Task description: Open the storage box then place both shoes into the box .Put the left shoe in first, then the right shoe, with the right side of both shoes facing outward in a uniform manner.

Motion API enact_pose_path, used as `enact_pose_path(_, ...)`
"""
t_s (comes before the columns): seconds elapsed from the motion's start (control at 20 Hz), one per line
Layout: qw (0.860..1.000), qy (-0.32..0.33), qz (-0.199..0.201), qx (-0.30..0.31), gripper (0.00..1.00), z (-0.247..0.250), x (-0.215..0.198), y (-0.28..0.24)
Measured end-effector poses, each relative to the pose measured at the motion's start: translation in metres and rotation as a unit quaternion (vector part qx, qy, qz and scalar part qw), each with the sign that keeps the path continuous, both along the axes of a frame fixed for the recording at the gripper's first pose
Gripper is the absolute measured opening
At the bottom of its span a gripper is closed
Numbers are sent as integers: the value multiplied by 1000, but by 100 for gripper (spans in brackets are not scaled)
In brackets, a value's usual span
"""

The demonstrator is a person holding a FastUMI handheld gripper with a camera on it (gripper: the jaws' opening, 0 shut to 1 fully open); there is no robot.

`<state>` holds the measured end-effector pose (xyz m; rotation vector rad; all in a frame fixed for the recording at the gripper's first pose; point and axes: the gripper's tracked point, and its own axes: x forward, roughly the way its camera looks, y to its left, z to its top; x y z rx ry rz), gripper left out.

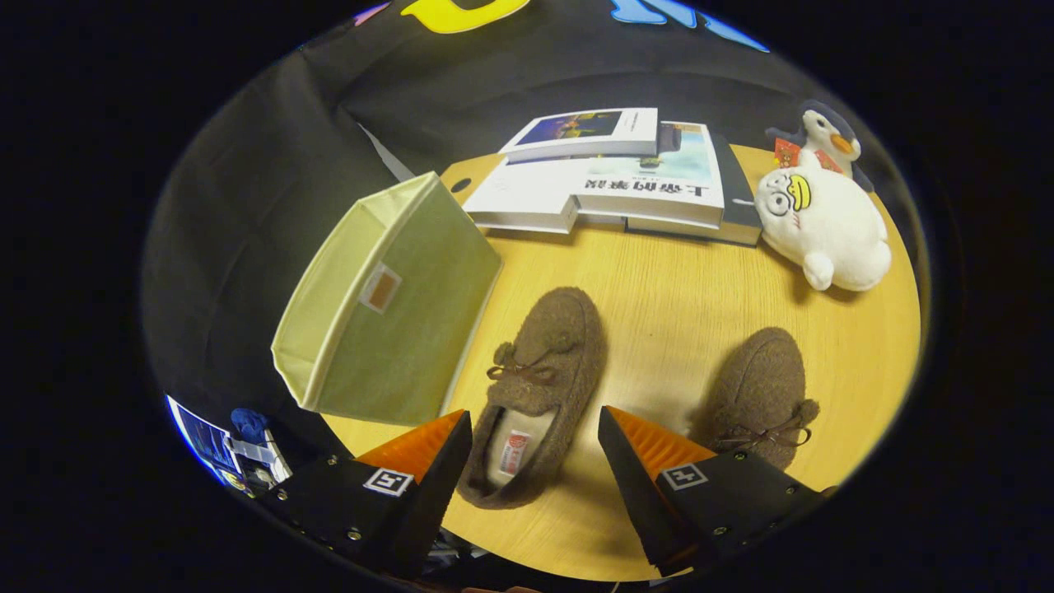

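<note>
Gripper view: the pale green fabric storage box [387, 305] stands at the left edge of the round light-wood desk [683, 288], its mouth open and turned up and to the left, away from the shoes, with a small label patch on the side wall facing the desk. No lid or flap covers it, so I judge the opening step done. Nothing can be seen inside it, though much of its interior is hidden by its own wall.

Both shoes are on the desk, so the placing is all still to do. The brown fuzzy slipper with a small bow [535, 387] lies just right of the box, heel toward the gripper, toe pointing to the far edge; its pale lining and a small tag show in the opening. The second brown fuzzy slipper [762, 395] lies well apart to the right, near the right edge, its bow at the near end. Which one is the left shoe I cannot tell for sure.

The gripper [535, 428] has its fingers spread wide, pinching nothing; the heel of the nearer slipper sits between them, untouched as far as I can see. That suggests the first pick-up is the step in hand.

At the far edge lie a stack of white-covered books [609, 185], and at the far right corner a white plush seal toy [823, 226] with a small plush penguin [827, 136] behind it.
</note>
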<state>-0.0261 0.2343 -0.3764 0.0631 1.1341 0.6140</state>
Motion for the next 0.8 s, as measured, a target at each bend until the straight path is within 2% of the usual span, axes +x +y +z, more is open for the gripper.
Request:
enact_pose_path(0.4, 999, 33, -23, -23, 89, -55, 18, 1)
enact_pose_path(0.55, 998, 46, -29, -20, 76, -65, 22, 4)
enact_pose_path(0.65, 998, 51, -22, 8, 74, -65, 23, 15)
enact_pose_path(0.75, 999, 50, -16, -7, 31, -66, 23, 15)
enact_pose_path(0.8, 998, 48, -29, -4, 31, -59, 25, 11)
